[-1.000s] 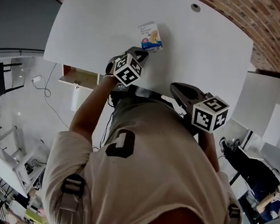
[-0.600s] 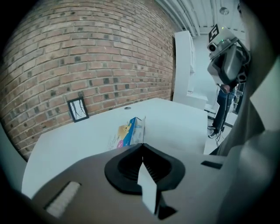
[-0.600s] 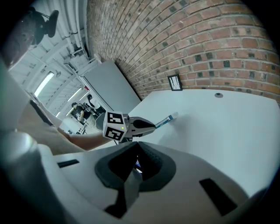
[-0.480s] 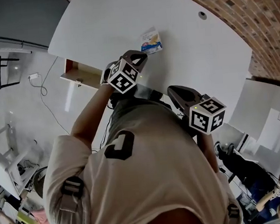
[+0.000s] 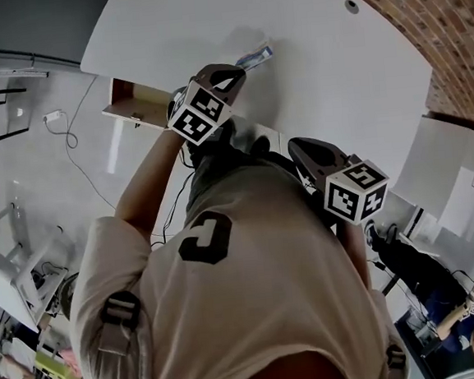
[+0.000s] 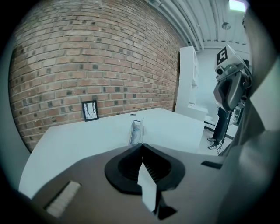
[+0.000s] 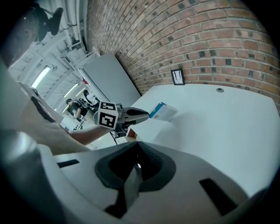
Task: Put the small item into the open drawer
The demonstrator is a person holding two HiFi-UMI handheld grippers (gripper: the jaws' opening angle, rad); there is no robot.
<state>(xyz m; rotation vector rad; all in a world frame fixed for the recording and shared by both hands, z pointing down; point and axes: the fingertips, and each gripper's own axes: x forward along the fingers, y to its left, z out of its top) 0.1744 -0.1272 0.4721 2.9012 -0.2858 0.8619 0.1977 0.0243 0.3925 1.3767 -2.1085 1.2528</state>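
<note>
Looking down from the head view, I have the left tool (image 5: 231, 76) pinched shut on the small item, a thin blue-and-white packet (image 5: 254, 57) near the top centre of the frame, above the white table (image 5: 334, 77). In the left gripper view the packet (image 6: 136, 130) stands edge-on just past the closed tips, which I take to mean the grip is on its near edge, so the rest sticks out ahead of the tool. From the right gripper view the packet (image 7: 164, 111) looks tilted, with a shadow under it, so I judge it raised off the table and not resting on it. The open drawer (image 5: 135, 107) sits at the table's edge in the upper left of the head view, to the left of the left tool and apart from it; the packet is not yet in it. My left arm reaches straight up the frame from the shoulder, the tool angled downward and pointing to the upper right. The right tool (image 5: 295, 146) is drawn together on nothing and held close to the torso at centre right, I think to leave the way to the drawer free.
</note>
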